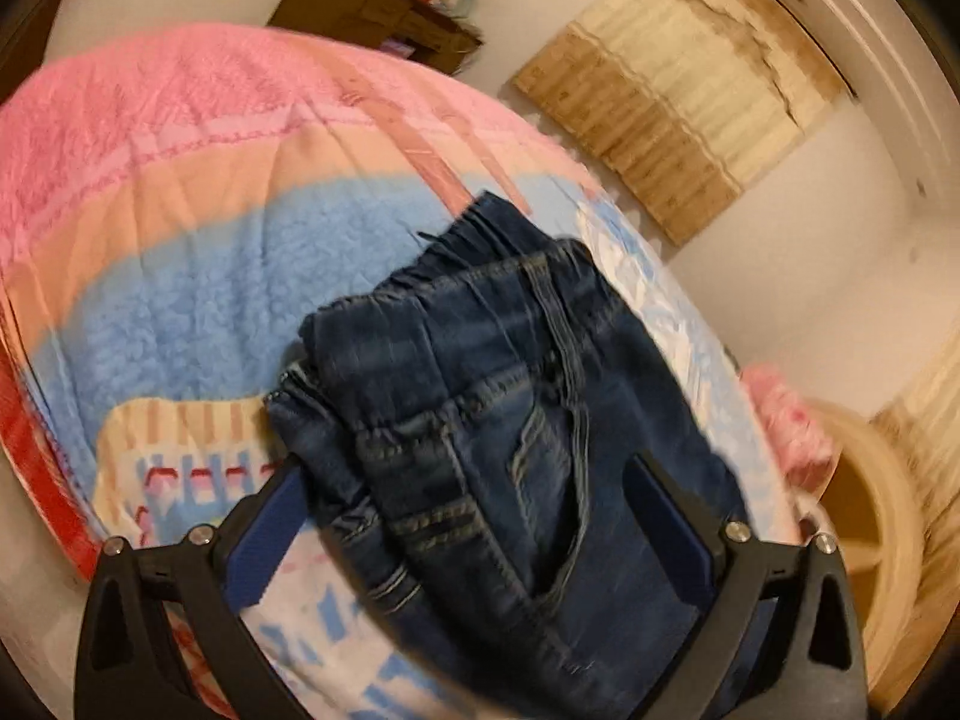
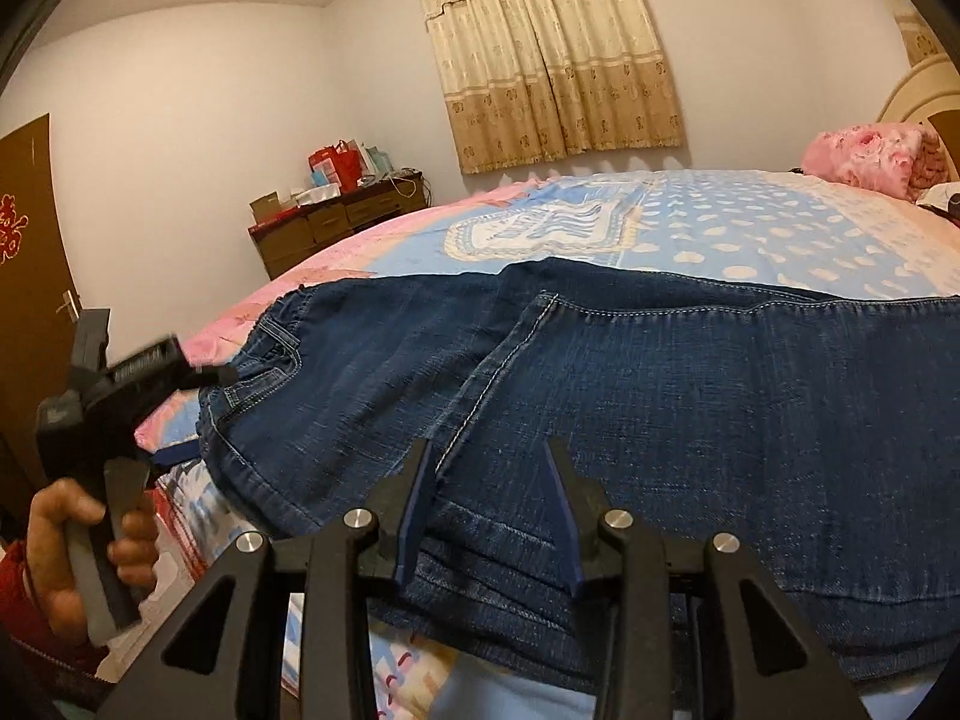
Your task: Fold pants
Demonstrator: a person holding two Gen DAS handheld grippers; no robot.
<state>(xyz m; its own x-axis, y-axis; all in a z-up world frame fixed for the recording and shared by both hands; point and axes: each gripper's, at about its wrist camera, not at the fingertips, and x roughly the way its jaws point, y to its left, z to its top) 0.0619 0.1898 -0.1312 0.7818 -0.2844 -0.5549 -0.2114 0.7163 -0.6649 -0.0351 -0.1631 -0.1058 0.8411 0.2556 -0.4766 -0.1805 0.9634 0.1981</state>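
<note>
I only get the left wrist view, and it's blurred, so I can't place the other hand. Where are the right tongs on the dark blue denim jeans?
Observer: The right tongs sit at the near edge of the dark blue denim jeans, over stacked layers beside a stitched seam.
Operator: Clamped on the cloth?
Observer: No. The jaws stand apart with denim between them, and the pads seem not to press.
Operator: How far do the legs run?
Observer: They stretch rightward over the blue dotted bedsheet, past the frame's edge.

Pants on bed — pillow behind.
</note>
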